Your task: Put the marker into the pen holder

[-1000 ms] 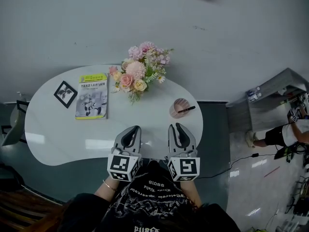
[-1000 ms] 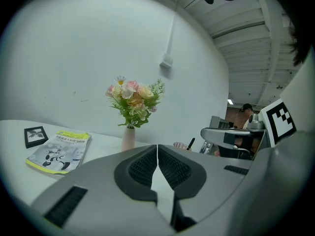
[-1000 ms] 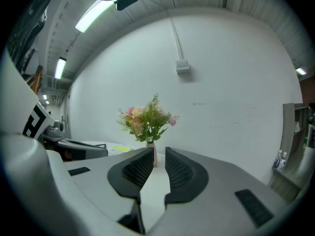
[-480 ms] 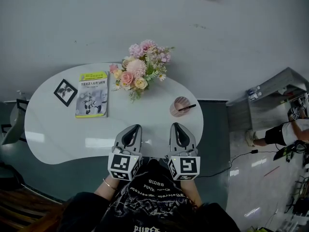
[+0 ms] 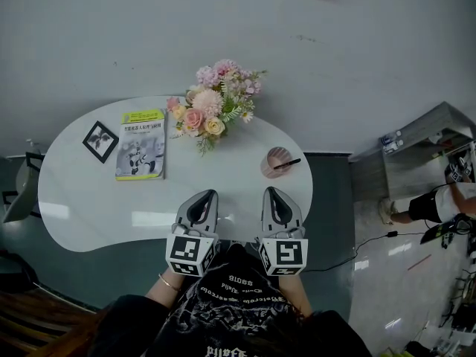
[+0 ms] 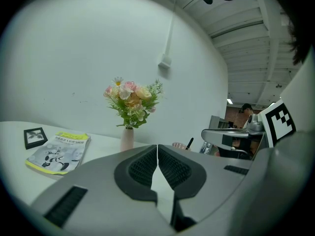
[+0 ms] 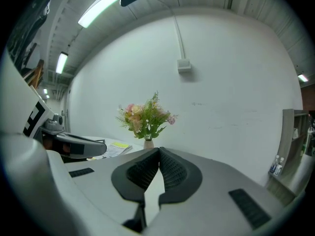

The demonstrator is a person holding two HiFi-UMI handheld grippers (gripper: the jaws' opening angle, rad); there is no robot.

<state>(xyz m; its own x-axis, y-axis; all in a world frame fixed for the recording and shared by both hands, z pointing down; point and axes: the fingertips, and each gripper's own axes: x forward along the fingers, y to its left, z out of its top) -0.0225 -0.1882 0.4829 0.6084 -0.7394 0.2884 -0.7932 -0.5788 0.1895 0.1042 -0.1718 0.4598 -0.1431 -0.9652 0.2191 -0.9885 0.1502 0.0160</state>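
A pink pen holder (image 5: pixel 275 164) stands on the white table (image 5: pixel 89 199) at its right side, and a black marker (image 5: pixel 287 165) leans out of it. Both grippers hover side by side over the table's near edge. My left gripper (image 5: pixel 204 195) is shut with nothing between its pads. My right gripper (image 5: pixel 269 192) is also shut and empty, a short way in front of the holder. In the left gripper view the shut jaws (image 6: pixel 157 146) point toward the holder (image 6: pixel 179 145) and marker (image 6: pixel 190 142). The right gripper view shows its shut jaws (image 7: pixel 159 150); the holder is hidden there.
A vase of pink and cream flowers (image 5: pixel 216 106) stands at the table's back middle. A yellow-edged booklet (image 5: pixel 141 145) and a small black picture frame (image 5: pixel 100 143) lie at the left. A grey shelf unit (image 5: pixel 416 155) and a person (image 5: pixel 439 203) are off to the right.
The right gripper's jaws, slightly apart a second ago, have closed. Both grippers stay at the table's near edge; the marker rests in the holder throughout.
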